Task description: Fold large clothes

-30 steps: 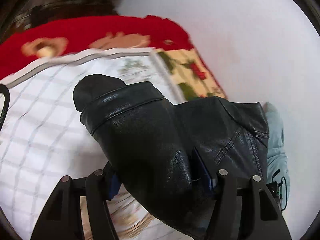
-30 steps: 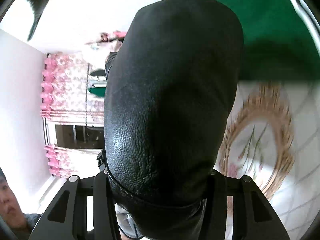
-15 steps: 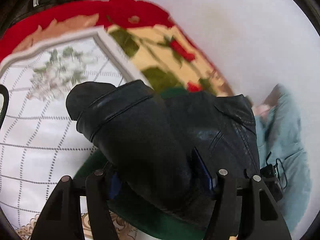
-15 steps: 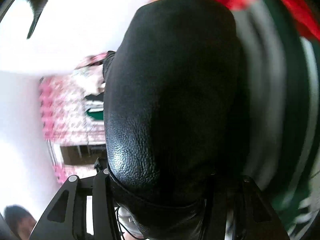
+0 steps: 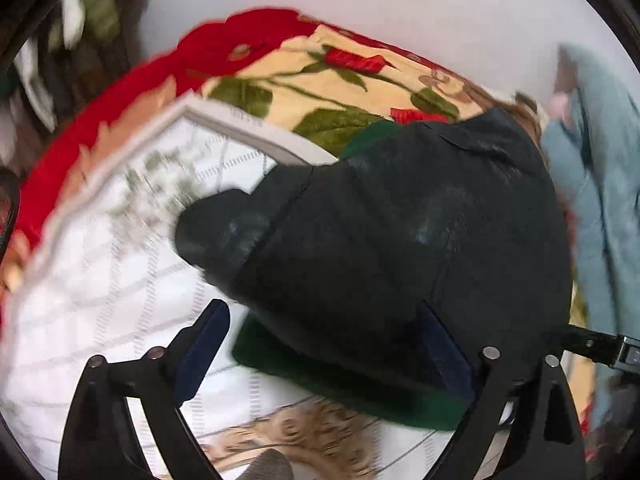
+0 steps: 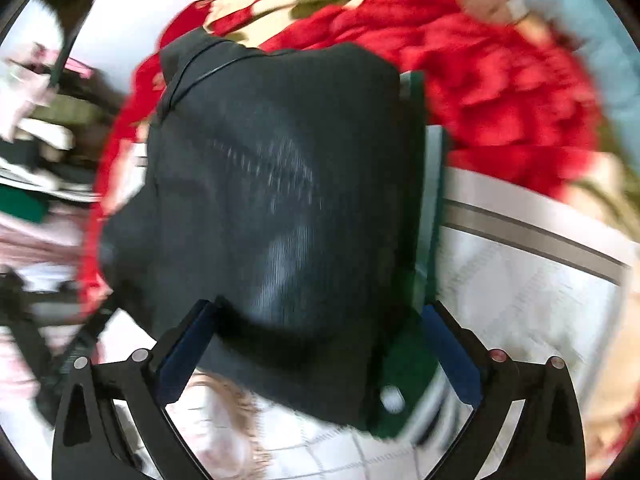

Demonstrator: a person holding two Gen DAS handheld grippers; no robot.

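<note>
Lying between both grippers' parted fingers (image 5: 204, 340): black jacket (image 5: 380, 240).

Home bedroom — rose-print blanket (image 5: 344, 80) at 12 o'clock, white quilted bedspread (image 5: 100, 280) at 9, piled clothes (image 6: 36, 176) beyond.

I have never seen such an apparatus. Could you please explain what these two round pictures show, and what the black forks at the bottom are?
There is no robot: a person holds one tool in each hand. Each tool has a two-finger gripper and a wide-angle camera looking along the fingers, hence the round pictures. One picture comes from the left gripper, the other from the right gripper; the forks are their fingers. Both grippers are open. Between the fingers lies a black leather jacket, on a green garment. Underneath are a white quilted cover and a red flowered blanket. Nothing seems pinched, though the pictures are blurred.
</note>
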